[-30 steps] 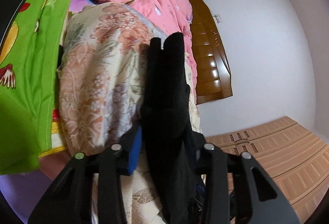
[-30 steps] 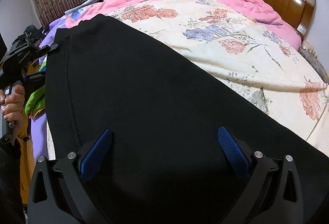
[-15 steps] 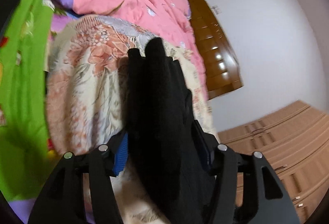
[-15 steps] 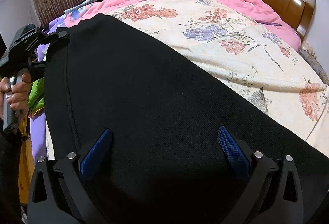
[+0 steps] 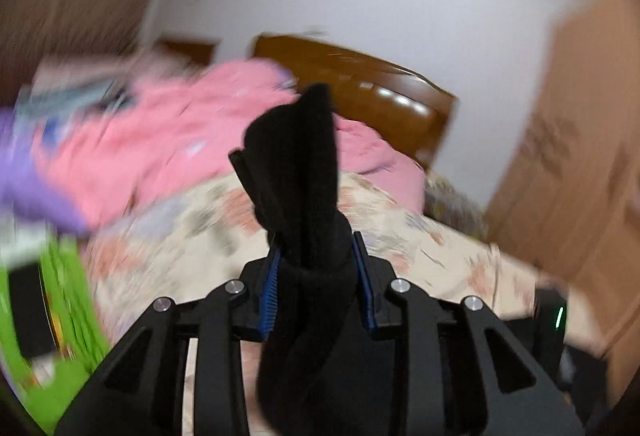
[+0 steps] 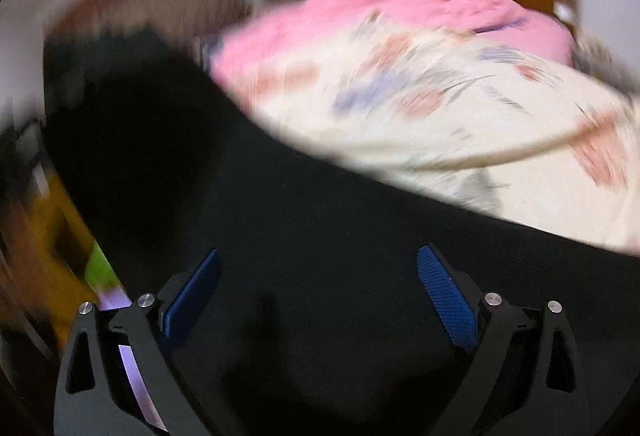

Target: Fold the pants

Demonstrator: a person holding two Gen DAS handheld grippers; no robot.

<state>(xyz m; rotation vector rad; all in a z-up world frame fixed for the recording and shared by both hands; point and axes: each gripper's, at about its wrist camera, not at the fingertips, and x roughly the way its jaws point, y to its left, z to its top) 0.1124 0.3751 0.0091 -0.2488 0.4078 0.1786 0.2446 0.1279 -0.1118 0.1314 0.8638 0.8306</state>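
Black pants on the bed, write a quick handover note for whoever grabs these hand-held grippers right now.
Left hand-held gripper: jaws closing on a bunched end of the black pants.
Right hand-held gripper: jaws wide and closing, hovering over the pants' spread fabric, gripping nothing.
Pants lie across the floral bedspread.
Done: one end gathered.
Left: the folding itself.

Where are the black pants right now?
In the left wrist view a bunched end of the black pants sits between the closing left gripper pads; in the right wrist view the rest spreads over the floral bedspread.
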